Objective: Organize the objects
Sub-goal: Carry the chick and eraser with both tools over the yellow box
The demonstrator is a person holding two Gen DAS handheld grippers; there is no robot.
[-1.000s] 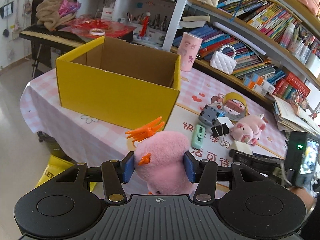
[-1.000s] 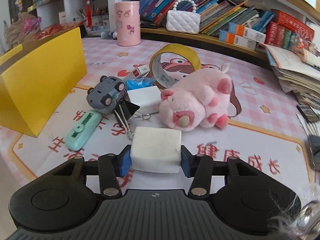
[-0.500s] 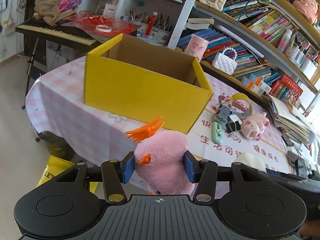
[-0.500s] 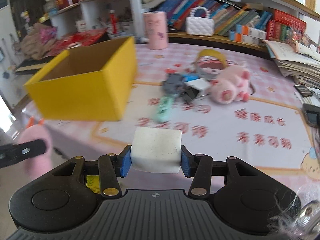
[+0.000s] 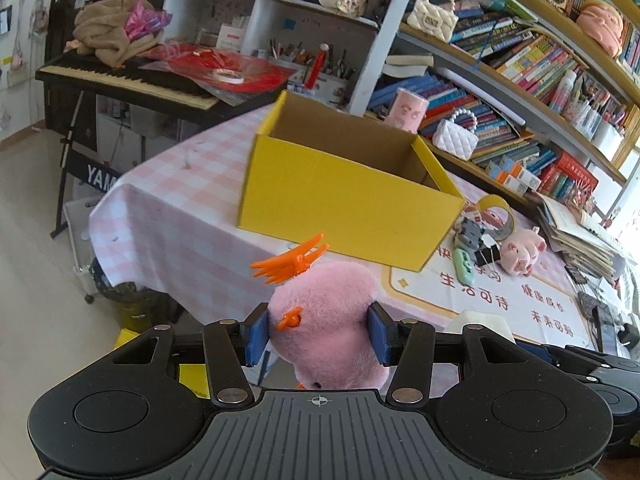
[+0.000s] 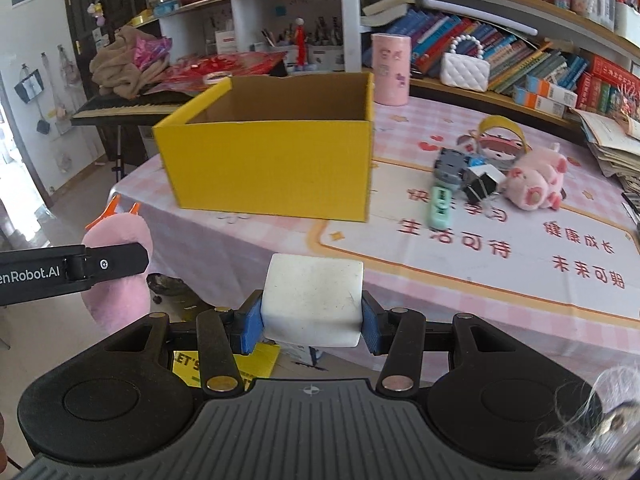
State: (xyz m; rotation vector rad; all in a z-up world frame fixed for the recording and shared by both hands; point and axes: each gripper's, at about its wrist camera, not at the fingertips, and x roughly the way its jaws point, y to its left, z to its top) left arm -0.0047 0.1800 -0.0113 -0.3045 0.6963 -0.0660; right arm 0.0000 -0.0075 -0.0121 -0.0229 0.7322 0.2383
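The left gripper is clamping its blue pads against both sides of a pink plush toy with orange spikes, while the right gripper is squeezing a white block between its own pads, both held off the near edge of the table. Beyond both grippers the open yellow box is standing on the pink checked cloth, and what seems to be its bare brown inside is only partly showing. Farther off to the right of the box, a green stapler-like item, a binder clip, a grey toy, a pink pig plush and a tape roll are lying close together.
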